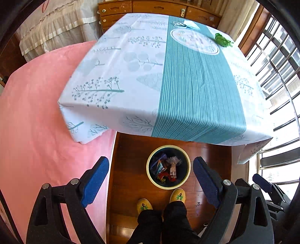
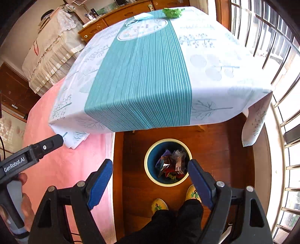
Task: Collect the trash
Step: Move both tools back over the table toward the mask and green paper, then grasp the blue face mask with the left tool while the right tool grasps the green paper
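A round bin (image 1: pixel 149 173) (image 2: pixel 147 169) stands on the wooden floor below the table's near edge, holding several crumpled wrappers (image 1: pixel 166 169) (image 2: pixel 171 164). My left gripper (image 1: pixel 151 171) hangs high above it, open, nothing between its blue pads. My right gripper (image 2: pixel 150 171) is open and empty too, also above the bin. On the far end of the table lie a light blue face mask (image 1: pixel 190 25) (image 2: pixel 143 16) and a crumpled green piece of trash (image 1: pixel 223 40) (image 2: pixel 173 12).
The table (image 1: pixel 131 78) (image 2: pixel 215 84) wears a white and teal cloth. A pink bed (image 1: pixel 37 122) (image 2: pixel 61 165) lies to the left, barred windows (image 1: pixel 277 78) (image 2: pixel 271 37) to the right, a wooden dresser (image 1: pixel 150 9) behind. A person's legs and yellow slippers (image 1: pixel 177 195) (image 2: pixel 159 205) stand by the bin.
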### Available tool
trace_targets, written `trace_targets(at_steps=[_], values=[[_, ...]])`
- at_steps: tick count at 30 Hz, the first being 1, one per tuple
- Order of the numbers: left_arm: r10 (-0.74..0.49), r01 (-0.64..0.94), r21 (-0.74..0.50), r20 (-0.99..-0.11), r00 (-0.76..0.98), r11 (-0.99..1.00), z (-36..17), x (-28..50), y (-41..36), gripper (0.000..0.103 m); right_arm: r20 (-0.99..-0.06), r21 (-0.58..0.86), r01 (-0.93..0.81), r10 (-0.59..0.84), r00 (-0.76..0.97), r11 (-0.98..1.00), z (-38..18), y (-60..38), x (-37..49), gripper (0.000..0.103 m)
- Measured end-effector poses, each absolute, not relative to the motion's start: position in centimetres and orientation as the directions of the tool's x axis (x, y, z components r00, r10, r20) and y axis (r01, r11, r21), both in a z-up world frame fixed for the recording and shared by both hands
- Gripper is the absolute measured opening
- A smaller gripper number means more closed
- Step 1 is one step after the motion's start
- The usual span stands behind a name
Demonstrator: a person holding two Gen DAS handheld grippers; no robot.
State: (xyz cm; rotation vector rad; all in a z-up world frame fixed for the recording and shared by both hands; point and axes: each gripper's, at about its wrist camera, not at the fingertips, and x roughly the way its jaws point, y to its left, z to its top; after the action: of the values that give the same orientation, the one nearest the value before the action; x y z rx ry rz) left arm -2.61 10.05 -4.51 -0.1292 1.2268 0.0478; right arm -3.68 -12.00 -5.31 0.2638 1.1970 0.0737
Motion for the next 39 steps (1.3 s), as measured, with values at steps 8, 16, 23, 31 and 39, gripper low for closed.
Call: trace_targets(at_steps=[8,16,23,31,39], values=[[-0.011,-0.078,-0.054,-0.884,0.467,0.995,3.7,-1.7,11.4,0.085,-0.830,0.164,0.061,0.104,0.548,0.985,4.2,-11.7,-2.9,0.083],[-0.063,-0.010,-0.083,-0.827,0.559,0.997,8.5,0.8,11.0,0.085,-0.732,0.152,0.071,0.064,0.678,0.986,10.3,-12.7,0.0,0.083],[-0.067,0.035,-0.059,-0.763,0.643,0.998,11.1,5.1,9.1,0.085,-0.719,0.129,0.042,0.064,0.692,0.991,11.1,-14.6,6.2,0.083],[0.009,-0.022,-0.009,-0.718,0.696,1.000,11.2,16.0,6.2,0.085,-0.743,0.078,-0.039,0.084,0.664,0.996,9.1,-18.9,19.2,0.082],[0.019,-0.088,-0.042,-0.806,0.591,0.995,6.2,32.0,3.9,0.085,-0.828,0.079,-0.114,0.129,0.546,0.990,3.0,-23.7,35.8,0.082]])
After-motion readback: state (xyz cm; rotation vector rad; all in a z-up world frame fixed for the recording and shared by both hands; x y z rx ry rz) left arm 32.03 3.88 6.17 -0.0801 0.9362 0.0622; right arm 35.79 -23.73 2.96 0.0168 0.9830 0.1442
